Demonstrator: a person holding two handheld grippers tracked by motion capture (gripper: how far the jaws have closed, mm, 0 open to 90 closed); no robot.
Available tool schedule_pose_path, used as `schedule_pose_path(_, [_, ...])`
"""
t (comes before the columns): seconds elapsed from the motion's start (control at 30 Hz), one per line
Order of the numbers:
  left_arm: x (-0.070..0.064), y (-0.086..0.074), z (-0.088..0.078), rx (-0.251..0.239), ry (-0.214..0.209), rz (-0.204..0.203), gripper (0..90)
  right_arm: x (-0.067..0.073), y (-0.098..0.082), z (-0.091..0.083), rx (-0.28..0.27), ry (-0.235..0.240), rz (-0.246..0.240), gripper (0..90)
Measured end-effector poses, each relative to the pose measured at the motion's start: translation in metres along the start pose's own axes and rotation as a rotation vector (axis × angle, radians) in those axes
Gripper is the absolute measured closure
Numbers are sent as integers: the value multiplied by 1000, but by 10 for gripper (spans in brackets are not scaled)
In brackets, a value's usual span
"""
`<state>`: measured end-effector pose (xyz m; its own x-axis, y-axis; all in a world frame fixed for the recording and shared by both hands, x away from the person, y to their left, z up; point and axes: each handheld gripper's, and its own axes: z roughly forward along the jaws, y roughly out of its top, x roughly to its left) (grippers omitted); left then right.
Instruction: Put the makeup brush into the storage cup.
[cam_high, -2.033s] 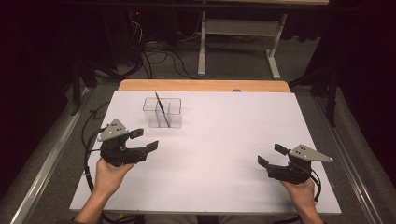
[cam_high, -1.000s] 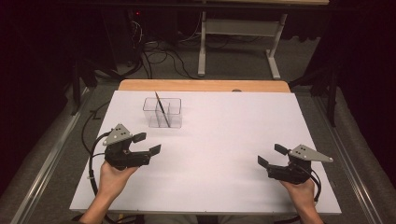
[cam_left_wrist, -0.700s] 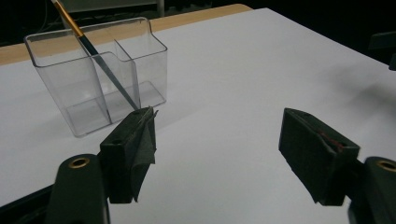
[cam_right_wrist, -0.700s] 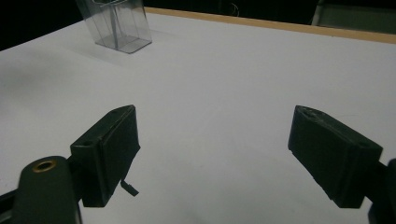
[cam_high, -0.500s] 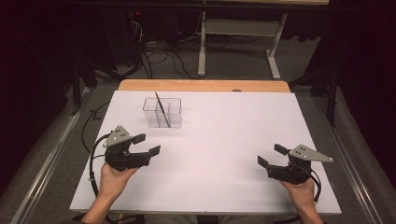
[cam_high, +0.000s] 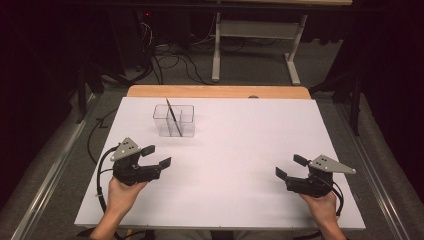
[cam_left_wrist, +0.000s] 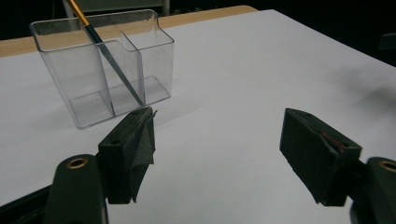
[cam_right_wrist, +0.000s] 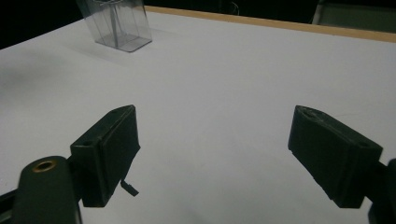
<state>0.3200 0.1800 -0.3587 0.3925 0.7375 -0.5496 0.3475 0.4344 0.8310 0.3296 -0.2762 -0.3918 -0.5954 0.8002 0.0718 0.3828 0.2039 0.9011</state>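
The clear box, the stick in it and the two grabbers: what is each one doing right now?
clear box: upright on the white table, two compartments.
paintbrush: leaning inside the clear box; which compartment is hard to tell.
left gripper: open, holding nothing.
right gripper: open, holding nothing.

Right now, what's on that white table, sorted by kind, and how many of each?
Clear two-compartment holder: 1
Thin stick, possibly a paintbrush, leaning inside the holder: 1
Hand-held grippers with open fingers: 2, the left gripper and the right gripper
Total: 4
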Motion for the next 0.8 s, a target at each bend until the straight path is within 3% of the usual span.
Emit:
schedule_pose_path(0.17, [3, -4, 1, -5, 12, -20, 262, 0, 0, 0, -1, -2, -3, 175])
schedule_pose_path(0.3, [6, -8, 1, -2, 34, -12, 261, 0, 0, 0, -1, -1, 3, 175])
schedule_pose_path(0.8, [15, -19, 4, 6, 46, -38, 239, 1, 0, 0, -3, -3, 4, 175])
